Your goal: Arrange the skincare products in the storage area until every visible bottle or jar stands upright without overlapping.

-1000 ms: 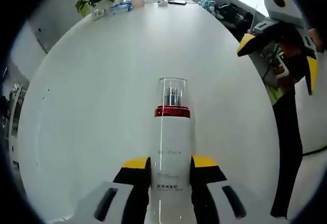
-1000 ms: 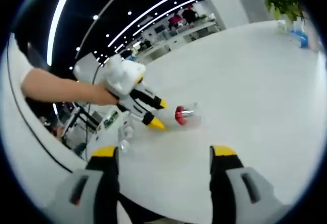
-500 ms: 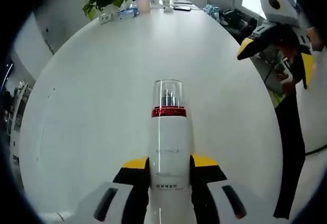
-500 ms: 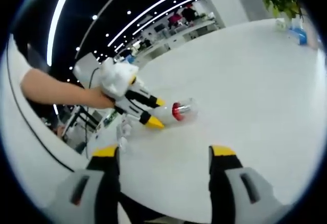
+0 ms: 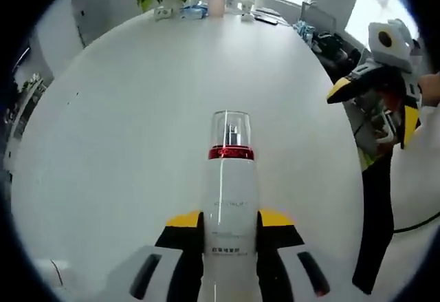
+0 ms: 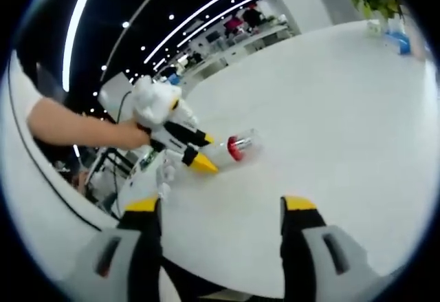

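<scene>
Gripping the white bottle, left tongs; cap forward, seemingly horizontal; right tongs open.

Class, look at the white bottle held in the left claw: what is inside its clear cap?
Inside the clear cap of the white bottle a dark pump nozzle stands above the red band. The bottle's opaque wall hides its contents, and the left claw covers its lower sides.

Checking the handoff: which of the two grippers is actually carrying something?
The left gripper: its yellow-tipped jaws clamp the white bottle with the red band. The right gripper has spread jaws with nothing between them.
</scene>
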A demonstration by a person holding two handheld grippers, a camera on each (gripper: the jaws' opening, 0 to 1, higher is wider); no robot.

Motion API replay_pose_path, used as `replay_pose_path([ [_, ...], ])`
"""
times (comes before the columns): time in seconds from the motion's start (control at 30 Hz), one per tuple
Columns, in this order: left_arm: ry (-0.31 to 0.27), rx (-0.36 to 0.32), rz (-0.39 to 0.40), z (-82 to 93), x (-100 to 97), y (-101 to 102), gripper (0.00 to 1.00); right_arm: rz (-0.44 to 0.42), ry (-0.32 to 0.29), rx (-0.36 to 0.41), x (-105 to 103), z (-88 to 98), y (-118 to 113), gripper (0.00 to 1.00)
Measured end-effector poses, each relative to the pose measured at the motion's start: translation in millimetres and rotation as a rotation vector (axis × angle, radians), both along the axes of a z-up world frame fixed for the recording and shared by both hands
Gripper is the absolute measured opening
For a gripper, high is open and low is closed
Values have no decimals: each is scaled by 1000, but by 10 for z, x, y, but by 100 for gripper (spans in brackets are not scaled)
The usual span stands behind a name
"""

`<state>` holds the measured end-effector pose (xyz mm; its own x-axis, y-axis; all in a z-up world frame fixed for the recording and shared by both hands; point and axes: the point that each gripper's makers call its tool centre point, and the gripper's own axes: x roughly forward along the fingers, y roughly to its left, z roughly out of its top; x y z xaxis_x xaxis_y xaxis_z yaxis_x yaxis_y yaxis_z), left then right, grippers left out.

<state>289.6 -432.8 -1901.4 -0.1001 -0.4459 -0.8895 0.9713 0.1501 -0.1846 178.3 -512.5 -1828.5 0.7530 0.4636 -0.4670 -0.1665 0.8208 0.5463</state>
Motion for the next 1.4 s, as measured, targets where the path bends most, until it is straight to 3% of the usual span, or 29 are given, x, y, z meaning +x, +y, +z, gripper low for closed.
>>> replay_pose_path([
  [0.33, 165, -134, 210, 200, -193, -61, 26, 20, 13, 58, 172, 26, 186, 68],
  [0.4, 164, -139, 216, 204, -194, -52, 26, 20, 27, 86, 211, 8, 232, 68],
  [0.43, 205, -132, 250, 199, -246, -30, 26, 20, 37, 96, 232, -10, 250, 68],
  [0.5, 214, -132, 271, 178, -258, -5, 26, 22, 52, 116, 272, -37, 295, 68],
  [0.53, 246, -131, 296, 182, -294, 0, 26, 26, 67, 135, 279, -46, 325, 68],
  [0.7, 309, -176, 353, 221, -384, -6, 26, -18, 143, 313, 363, -81, 461, 68],
  [0.8, 367, -195, 385, 248, -479, -28, 26, -100, 208, 463, 469, -135, 488, 68],
  [0.93, 434, -241, 412, 335, -598, -64, 26, -186, 260, 616, 585, -161, 499, 60],
  [1.03, 467, -279, 427, 419, -676, -97, 26, -229, 263, 652, 668, -179, 474, 56],
  [1.17, 453, -301, 427, 485, -718, -115, 26, -224, 283, 597, 689, -212, 502, 44],
  [1.3, 418, -322, 417, 538, -708, -102, 26, -239, 297, 607, 719, -228, 502, 35],
  [1.4, 381, -327, 394, 574, -715, -71, 26, -229, 319, 615, 756, -218, 561, 34],
])
